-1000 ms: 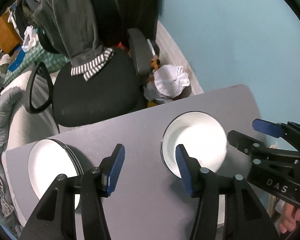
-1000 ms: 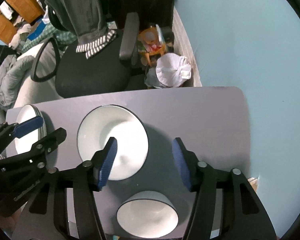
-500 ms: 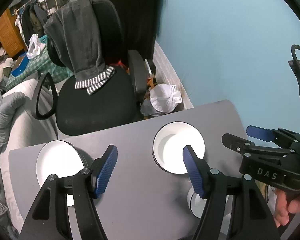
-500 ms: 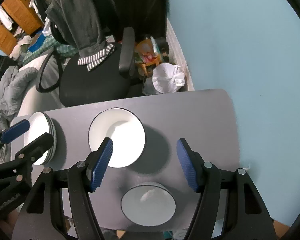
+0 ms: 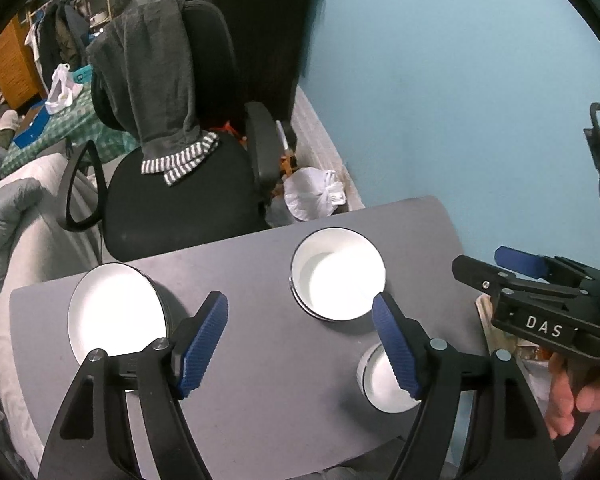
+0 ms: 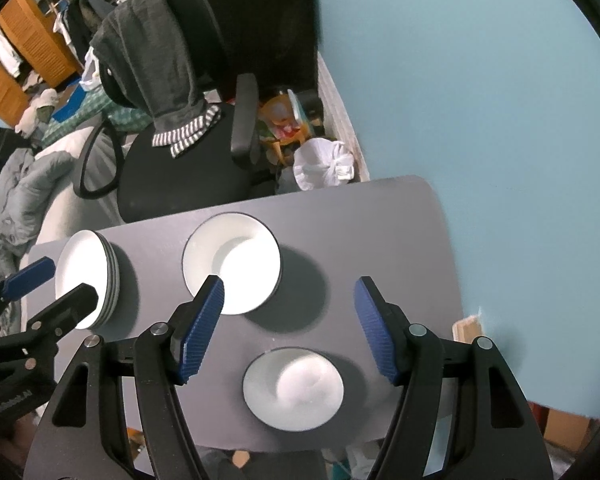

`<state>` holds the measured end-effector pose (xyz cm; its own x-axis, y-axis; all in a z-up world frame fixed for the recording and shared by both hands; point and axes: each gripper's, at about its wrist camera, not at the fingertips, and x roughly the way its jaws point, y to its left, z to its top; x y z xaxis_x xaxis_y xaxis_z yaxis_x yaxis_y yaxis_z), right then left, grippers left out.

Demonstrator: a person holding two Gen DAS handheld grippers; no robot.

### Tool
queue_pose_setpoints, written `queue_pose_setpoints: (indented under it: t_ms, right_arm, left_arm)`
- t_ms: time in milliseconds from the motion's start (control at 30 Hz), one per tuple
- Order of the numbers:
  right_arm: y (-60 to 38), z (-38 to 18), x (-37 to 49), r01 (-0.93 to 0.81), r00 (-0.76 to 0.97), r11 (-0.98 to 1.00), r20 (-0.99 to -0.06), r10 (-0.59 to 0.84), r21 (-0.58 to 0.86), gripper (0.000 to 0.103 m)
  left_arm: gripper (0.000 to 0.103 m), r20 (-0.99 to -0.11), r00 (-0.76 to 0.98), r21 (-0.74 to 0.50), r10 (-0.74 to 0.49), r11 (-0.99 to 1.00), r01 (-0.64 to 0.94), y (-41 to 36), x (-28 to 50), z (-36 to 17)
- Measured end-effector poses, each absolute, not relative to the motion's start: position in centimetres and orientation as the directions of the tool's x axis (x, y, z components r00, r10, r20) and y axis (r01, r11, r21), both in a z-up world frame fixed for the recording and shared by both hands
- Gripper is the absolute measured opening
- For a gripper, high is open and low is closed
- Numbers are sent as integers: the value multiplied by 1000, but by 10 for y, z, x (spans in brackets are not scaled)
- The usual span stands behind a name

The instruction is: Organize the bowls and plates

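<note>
A stack of white plates (image 5: 116, 312) sits at the left of the grey table (image 5: 276, 384); it also shows in the right wrist view (image 6: 84, 276). A stack of white bowls with dark rims (image 5: 337, 273) stands mid-table, also in the right wrist view (image 6: 232, 263). A smaller white bowl (image 6: 293, 385) stands near the front edge, partly hidden behind a finger in the left wrist view (image 5: 380, 384). My left gripper (image 5: 300, 344) is open and empty above the table. My right gripper (image 6: 288, 328) is open and empty above the small bowl; it shows in the left wrist view (image 5: 496, 264).
A black office chair (image 5: 180, 200) with a grey garment draped over it stands behind the table. A white plastic bag (image 5: 314, 194) lies on the floor by the blue wall (image 5: 460, 100). Bedding and clutter lie at the left.
Both grippers have risen and pulled back from the table, so the dishes look smaller and the small bowl has come into the left wrist view. Both stayed open and empty.
</note>
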<state>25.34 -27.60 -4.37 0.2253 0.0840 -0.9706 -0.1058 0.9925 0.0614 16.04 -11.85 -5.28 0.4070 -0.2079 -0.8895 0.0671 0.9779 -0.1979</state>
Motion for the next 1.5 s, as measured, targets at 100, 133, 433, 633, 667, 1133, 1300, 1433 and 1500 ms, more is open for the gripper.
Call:
queue_pose_setpoints:
  t_ms: [100,133,433,633,667,1133,1300,1433,1500]
  right_arm:
    - [-278,-39,247,-96,231,994,-970,81,60,67]
    - [-279,-37,244,-92,235,994,-969,79,59,67]
    - [-282,-20,225,-61,268,996,-960,75,61,67]
    - [-282,-14,211,-46,278,997,-958,66,55,67]
    - [-282,-12,208,-43,279,998,-958,62,52,67]
    - [-299,1,175,36,294,999,-956,7,19,67]
    - [-309,-1,164,75,285,997,-959,4,26,67]
    - [-317,-7,155,106,267,994,-964,5,34,67]
    - [-323,-12,150,128,255,991,-967,5,39,67]
  left_arm:
    - [76,-882,421,-192,-211,977,88,-119,154,-46]
    - [76,-881,423,-191,-212,977,92,-119,153,-45]
    - [76,-874,410,-244,-259,966,88,-113,136,-41]
    - [76,-873,404,-255,-274,962,103,-111,123,-38]
    - [76,-873,402,-256,-277,961,106,-111,122,-37]
    - [76,-876,354,-265,-328,940,215,-134,109,-45]
    - [76,-880,329,-269,-343,930,250,-145,110,-50]
    - [76,-886,310,-260,-344,924,281,-152,111,-56]
    - [76,-892,299,-253,-339,923,291,-156,111,-61]
